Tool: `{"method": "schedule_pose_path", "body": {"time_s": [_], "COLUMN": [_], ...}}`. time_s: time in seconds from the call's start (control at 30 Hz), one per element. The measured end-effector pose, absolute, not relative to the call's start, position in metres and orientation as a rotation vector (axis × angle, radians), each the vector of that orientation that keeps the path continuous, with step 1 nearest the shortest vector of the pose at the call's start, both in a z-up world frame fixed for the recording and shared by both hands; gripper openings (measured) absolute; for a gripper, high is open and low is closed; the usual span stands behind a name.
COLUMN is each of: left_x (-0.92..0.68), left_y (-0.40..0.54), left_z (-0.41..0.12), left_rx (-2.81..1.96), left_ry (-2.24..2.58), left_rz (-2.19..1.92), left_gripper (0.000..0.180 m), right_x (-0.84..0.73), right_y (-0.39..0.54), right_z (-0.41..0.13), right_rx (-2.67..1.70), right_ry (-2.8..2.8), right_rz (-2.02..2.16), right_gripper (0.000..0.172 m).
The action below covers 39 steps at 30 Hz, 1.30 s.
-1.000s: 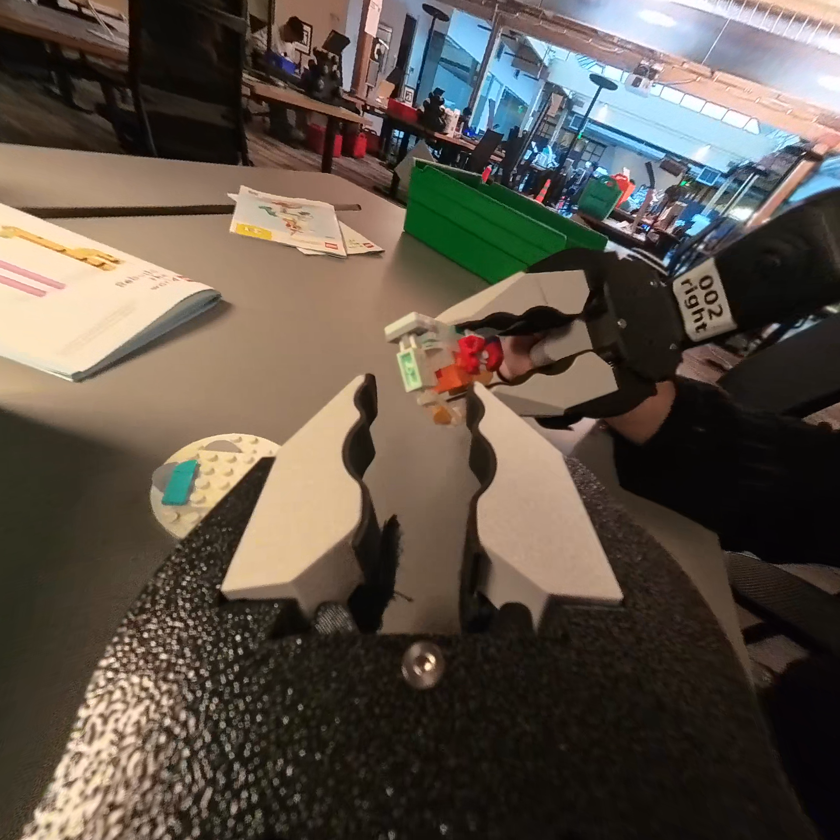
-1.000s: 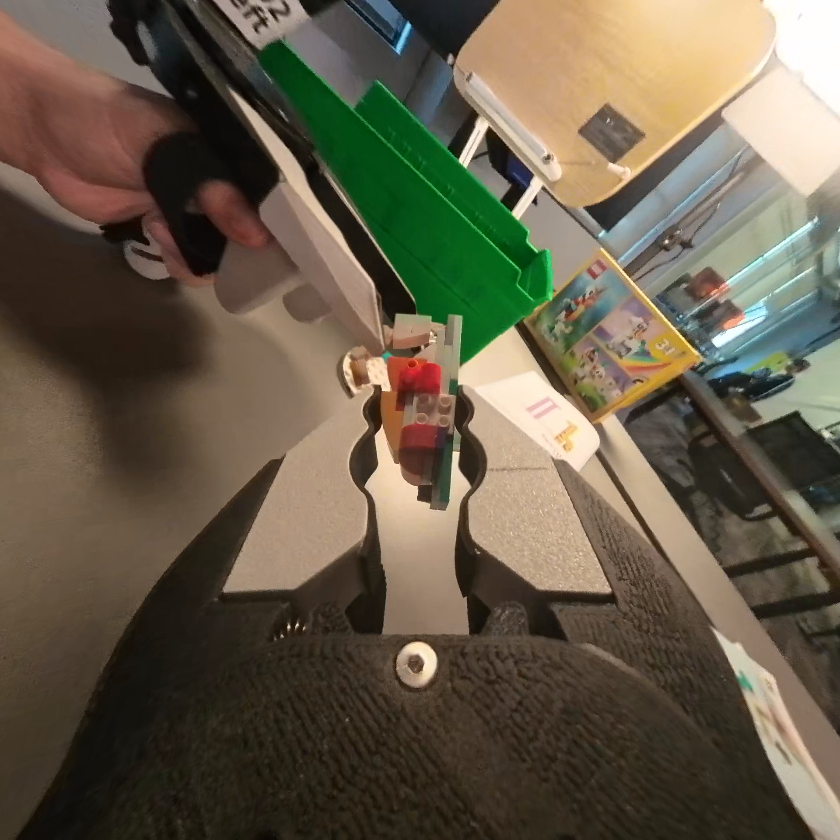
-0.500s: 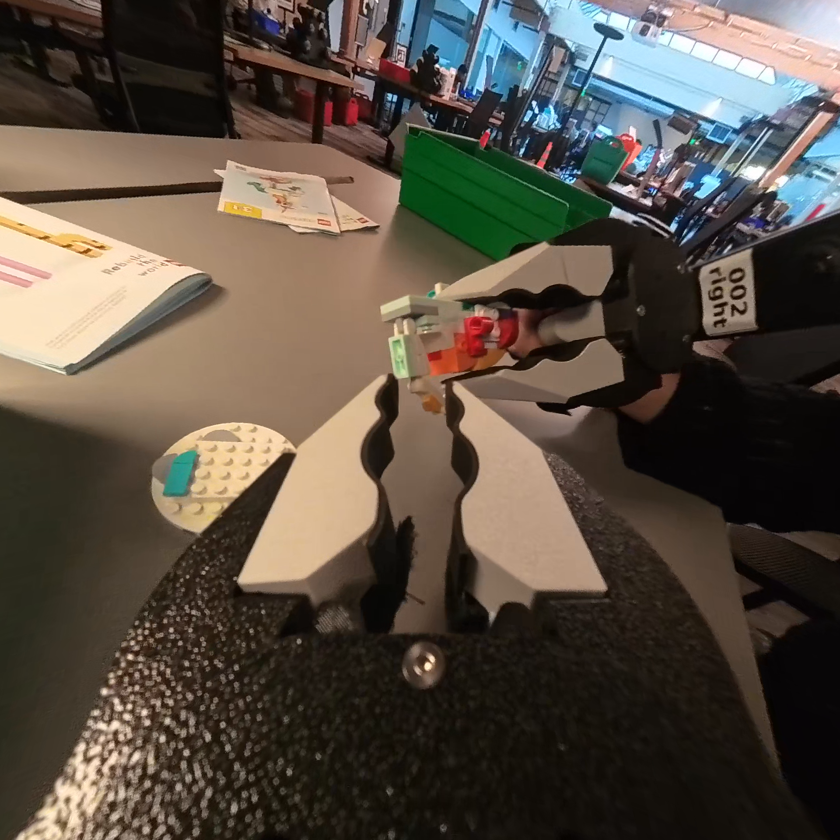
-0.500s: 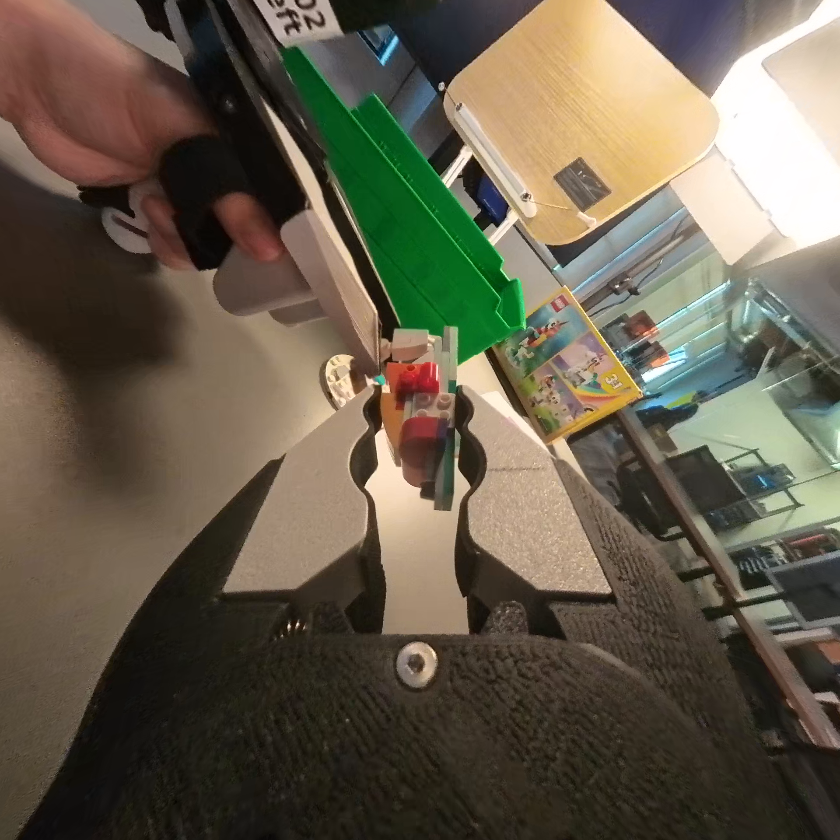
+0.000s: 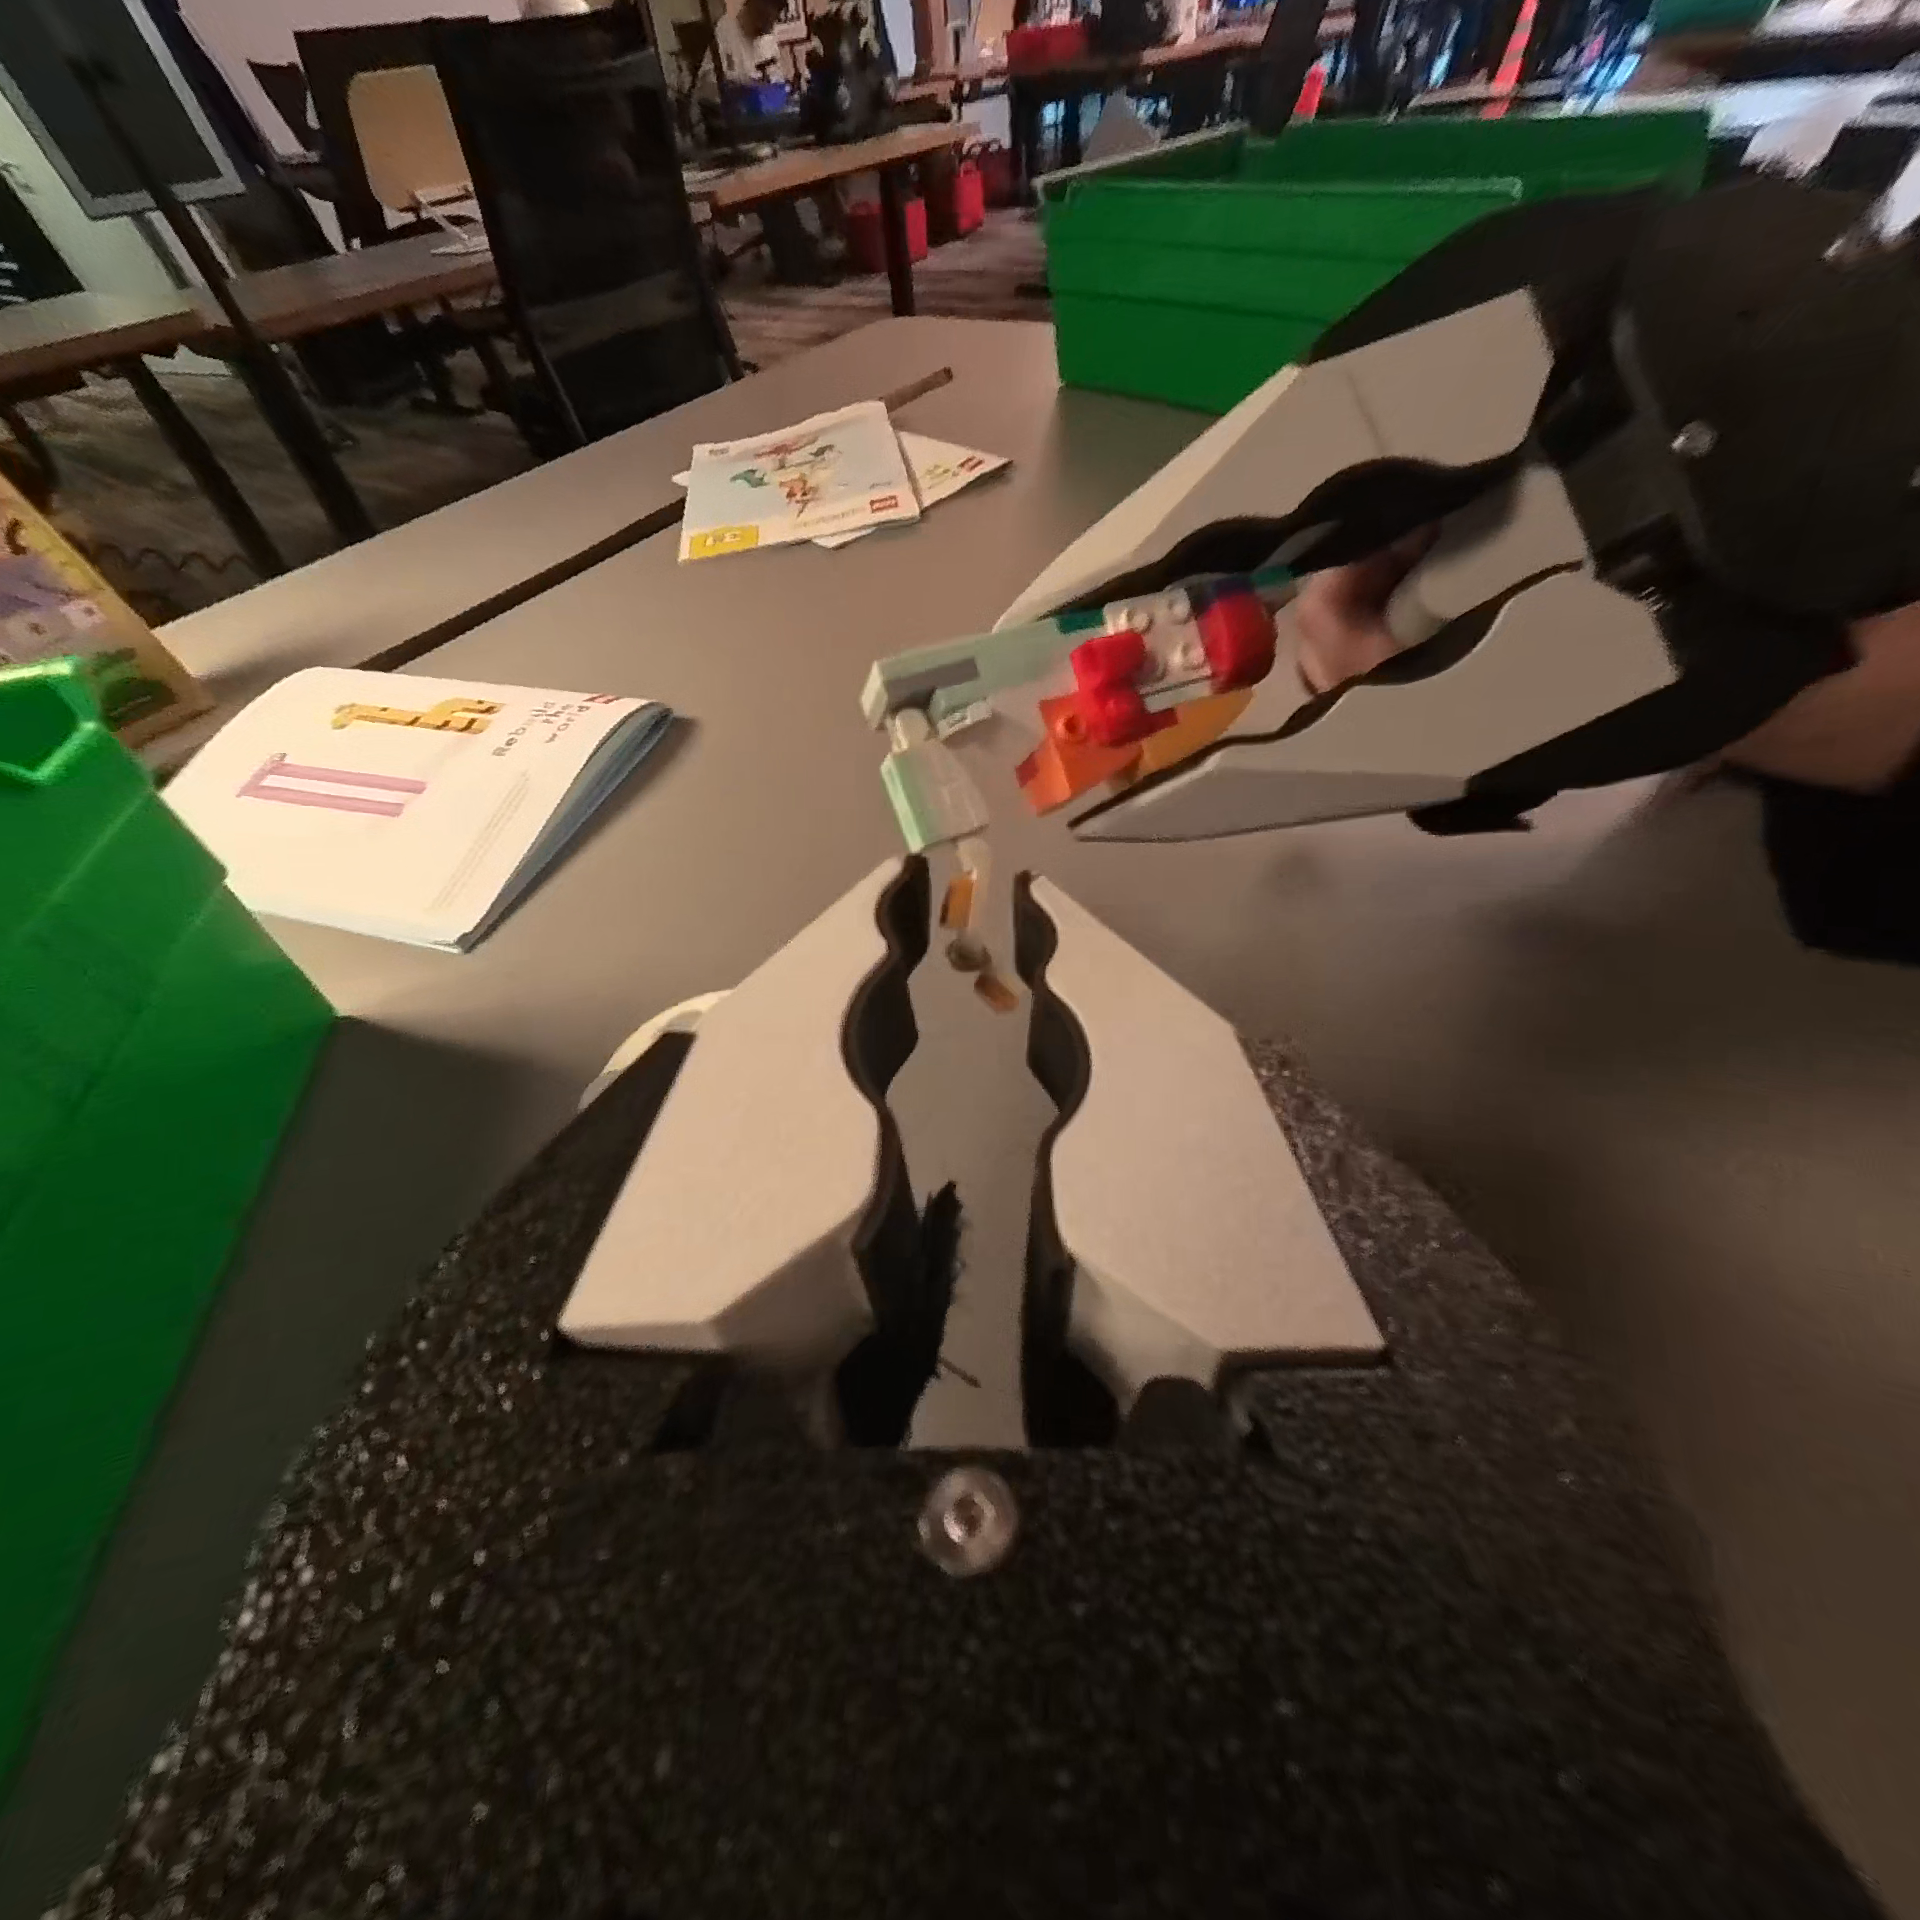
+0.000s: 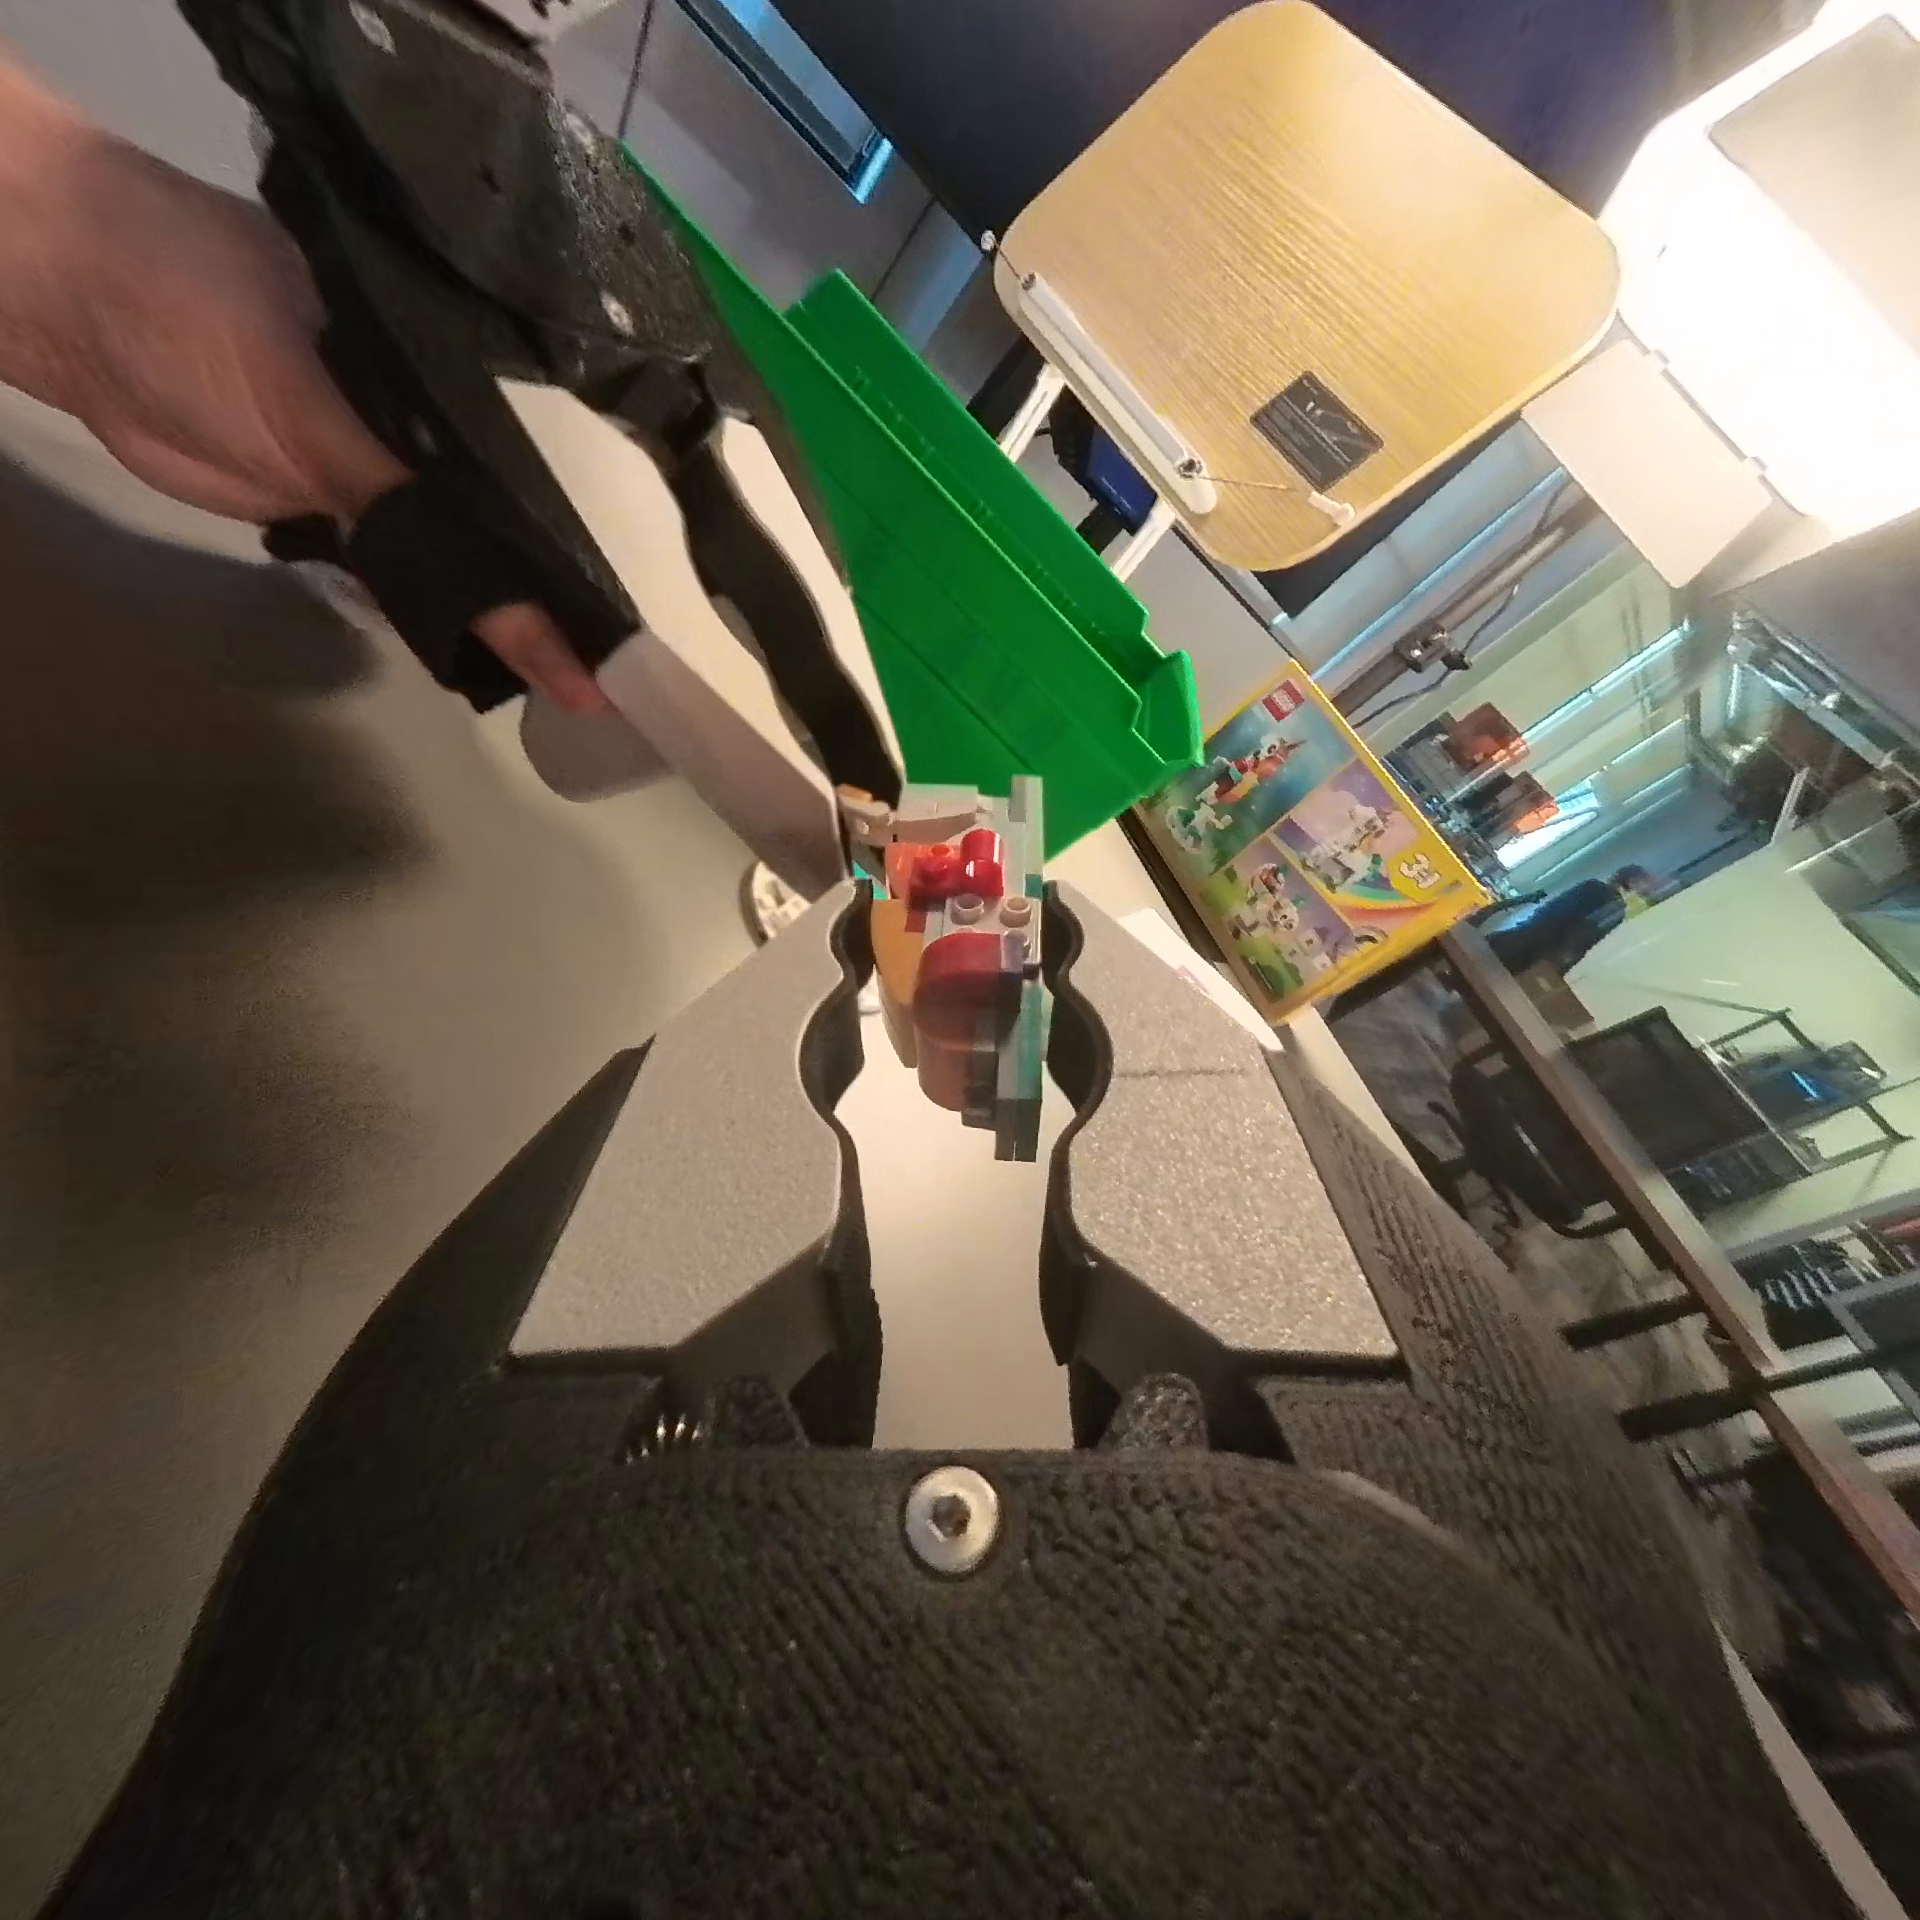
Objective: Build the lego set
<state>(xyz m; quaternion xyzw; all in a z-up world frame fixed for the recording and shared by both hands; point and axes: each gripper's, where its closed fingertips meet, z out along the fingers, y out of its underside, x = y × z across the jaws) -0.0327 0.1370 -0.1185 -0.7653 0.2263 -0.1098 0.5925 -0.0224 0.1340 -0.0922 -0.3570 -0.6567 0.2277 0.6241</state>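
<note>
My right gripper [image 6: 951,894] is shut on a small brick model [image 6: 961,966] of red, orange and grey bricks on a mint-green plate, and holds it above the grey table [image 5: 727,665]. The left wrist view shows the right gripper [image 5: 1039,727] coming in from the right with the model [image 5: 1122,675]. A thin white, orange and tan part [image 5: 966,914] hangs down from the model's end. My left gripper [image 5: 968,883] has its fingertips closed around that part. In the right wrist view the left gripper [image 6: 868,805] pinches the tan end, with a hand behind it.
Green bins stand at the back [image 5: 1247,270] and near left [image 5: 104,987]. An open booklet [image 5: 416,790] and leaflets [image 5: 800,488] lie on the table. A round white plate [image 5: 655,1039] peeks out beside my left finger. A yellow toy box [image 6: 1320,842] and a wooden chair [image 6: 1309,270] are beyond. Both grippers' tips are close together, under 4 cm apart.
My left gripper's jaws have narrowed around the model's hanging part, and its view has swung left. The right gripper keeps the model in its grasp.
</note>
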Motion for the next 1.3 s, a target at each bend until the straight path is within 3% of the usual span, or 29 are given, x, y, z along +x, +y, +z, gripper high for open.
{"method": "schedule_pose_path", "body": {"time_s": [0.17,0.3,0.57,0.9,1.07,1.3], "left_x": [-0.045,-0.049,-0.05,-0.053,-0.053,-0.127], "left_y": [0.142,0.143,0.144,0.14,0.138,0.127], "left_z": [-0.126,-0.137,-0.134,-0.087,-0.077,-0.056], "left_rx": [-1.8,-1.838,-1.76,-1.449,-1.424,-1.527], "left_ry": [0.627,0.752,0.873,0.901,0.84,0.449], "left_rz": [0.053,0.271,0.49,0.803,0.722,0.37], "left_gripper": [0.003,0.004,0.003,0.002,0.002,0.002], "right_x": [-0.027,-0.033,-0.035,-0.034,-0.033,0.025], "right_y": [0.134,0.139,0.148,0.152,0.15,0.231], "right_z": [-0.1,-0.115,-0.123,-0.1,-0.094,-0.09], "right_rx": [-0.85,-0.938,-1.022,-1.203,-1.301,-1.422], "right_ry": [-1.516,-1.557,-1.559,-1.345,-1.273,-1.076], "right_rz": [0.492,0.424,0.202,0.498,0.716,0.572], "right_gripper": [0.03,0.045,0.032,0.029,0.028,0.029]}}
